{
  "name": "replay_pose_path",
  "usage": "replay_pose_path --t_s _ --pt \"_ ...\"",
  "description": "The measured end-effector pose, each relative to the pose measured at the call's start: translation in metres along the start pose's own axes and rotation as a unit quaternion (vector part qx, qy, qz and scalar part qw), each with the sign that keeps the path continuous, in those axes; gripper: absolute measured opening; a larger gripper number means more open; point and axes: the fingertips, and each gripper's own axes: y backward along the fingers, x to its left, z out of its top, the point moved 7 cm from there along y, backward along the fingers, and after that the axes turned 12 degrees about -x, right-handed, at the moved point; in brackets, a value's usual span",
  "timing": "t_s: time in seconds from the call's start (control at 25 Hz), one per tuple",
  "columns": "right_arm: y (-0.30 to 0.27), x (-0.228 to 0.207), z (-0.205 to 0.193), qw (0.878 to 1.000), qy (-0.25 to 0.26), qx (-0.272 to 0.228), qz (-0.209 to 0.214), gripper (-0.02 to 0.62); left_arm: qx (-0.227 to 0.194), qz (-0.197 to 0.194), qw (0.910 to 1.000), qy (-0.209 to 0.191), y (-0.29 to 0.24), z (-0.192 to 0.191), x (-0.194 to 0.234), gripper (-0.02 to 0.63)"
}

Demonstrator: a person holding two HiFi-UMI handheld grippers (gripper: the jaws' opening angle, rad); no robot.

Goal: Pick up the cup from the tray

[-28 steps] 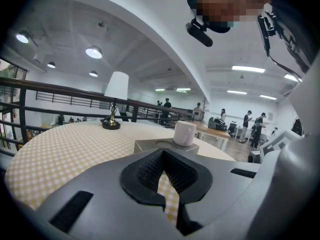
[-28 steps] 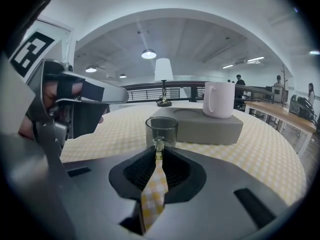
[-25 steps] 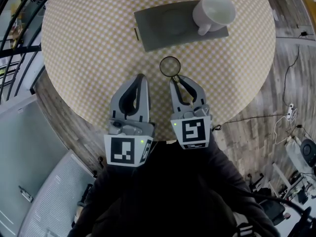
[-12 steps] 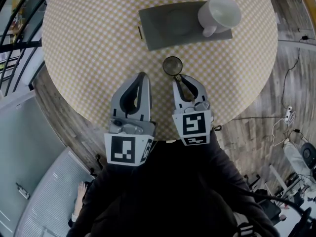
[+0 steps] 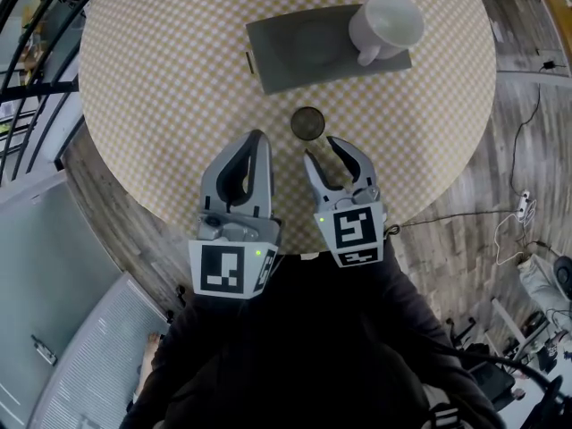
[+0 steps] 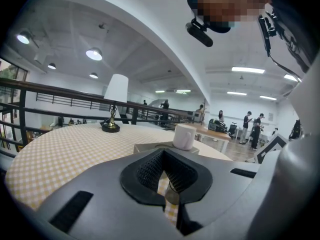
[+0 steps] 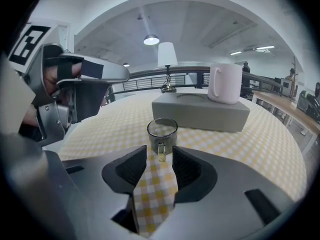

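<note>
A white mug (image 5: pixel 386 22) (image 6: pixel 184 136) (image 7: pixel 225 83) stands upright on the right end of a grey tray (image 5: pixel 286 47) (image 7: pixel 200 111) at the far side of the round table. A small glass cup (image 5: pixel 307 122) (image 7: pixel 162 131) stands on the checked cloth in front of the tray, its handle towards me. My right gripper (image 5: pixel 322 150) (image 7: pixel 160 159) is just short of it. Its jaws have just been opening, and the handle sits at their mouth without either pad pressing on it. My left gripper (image 5: pixel 255 137) (image 6: pixel 164 184) hovers beside it over the near table edge, fingertips together and empty.
The yellow checked tablecloth (image 5: pixel 161 79) covers the round table, whose near edge runs under both grippers. A small lamp on a dark base (image 6: pixel 111 126) (image 7: pixel 167 87) stands at the far side. A railing and wooden floor surround the table; people stand far off.
The right gripper's jaws were closed at the glass cup's handle and have now spread apart. The cup stands free on the cloth just beyond its tips. The left gripper has not moved.
</note>
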Motion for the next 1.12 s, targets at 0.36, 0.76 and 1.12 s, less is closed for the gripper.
replay_pose_path --t_s 0.36,0.76,1.12 --pt "0.042 -0.026 0.078 0.985 0.018 -0.172 0.005 0.015 -0.053 -0.022 0.9979 -0.028 -0.017 0.045 -0.019 0.005" --pt "0.067 -0.051 0.149 0.968 0.045 -0.246 -0.031 0.008 -0.099 -0.043 0.9928 -0.051 -0.034 0.087 -0.038 0.005" --pt "0.065 -0.063 0.147 0.97 0.048 -0.235 -0.039 0.008 -0.085 -0.052 0.994 -0.044 -0.046 0.083 -0.044 0.003"
